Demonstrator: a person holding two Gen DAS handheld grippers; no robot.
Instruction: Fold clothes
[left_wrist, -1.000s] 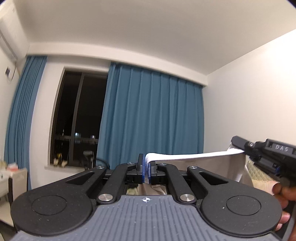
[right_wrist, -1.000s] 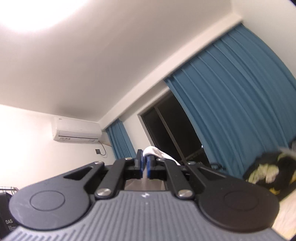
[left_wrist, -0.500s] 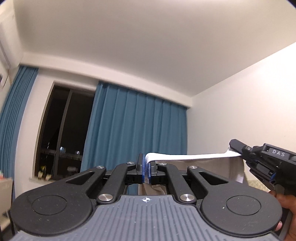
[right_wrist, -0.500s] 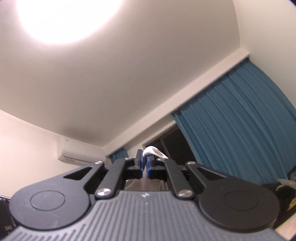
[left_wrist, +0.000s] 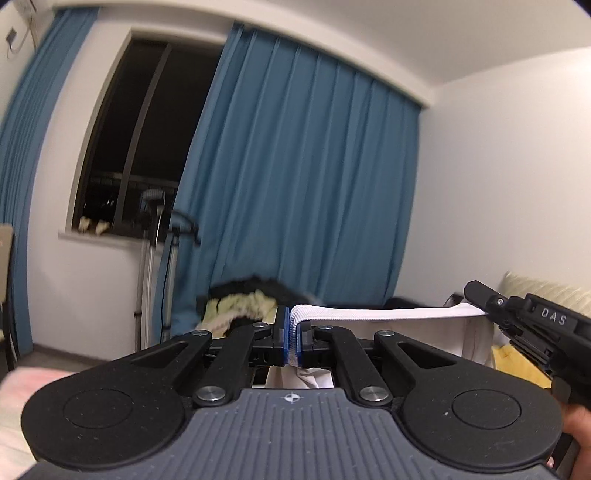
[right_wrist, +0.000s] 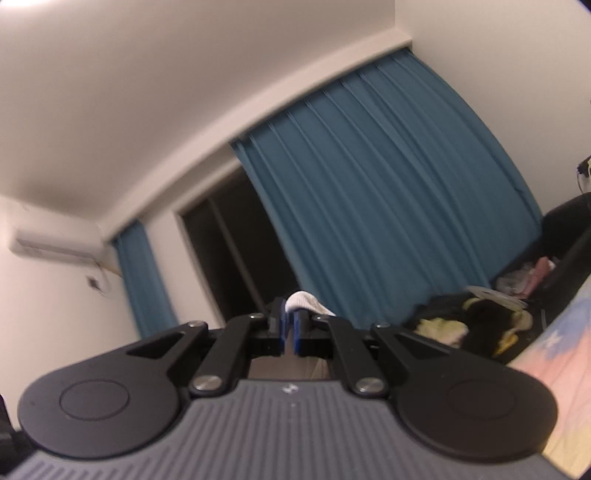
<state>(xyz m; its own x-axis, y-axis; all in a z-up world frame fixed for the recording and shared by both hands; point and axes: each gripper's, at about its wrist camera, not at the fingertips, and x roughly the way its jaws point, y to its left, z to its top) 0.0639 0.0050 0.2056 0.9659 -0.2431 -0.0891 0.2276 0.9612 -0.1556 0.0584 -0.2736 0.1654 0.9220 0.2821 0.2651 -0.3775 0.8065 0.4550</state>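
Lowering: pale garment (left_wrist: 388, 314), white ribbed hem stretched taut in air. Left gripper (left_wrist: 293, 336) fingers clamp one corner; right gripper (right_wrist: 290, 326) fingers clamp the other. Ceiling filled earlier views; now blue curtain (left_wrist: 295, 184) and clothes pile (left_wrist: 240, 302) show, so laying-down likely begins.

ahead of us the air is free up to the blue curtain (left_wrist: 303, 177). a dark heap of clothes (left_wrist: 251, 299) lies low in front, a metal stand (left_wrist: 147, 258) stands left, the white band (left_wrist: 388, 314) spans across.
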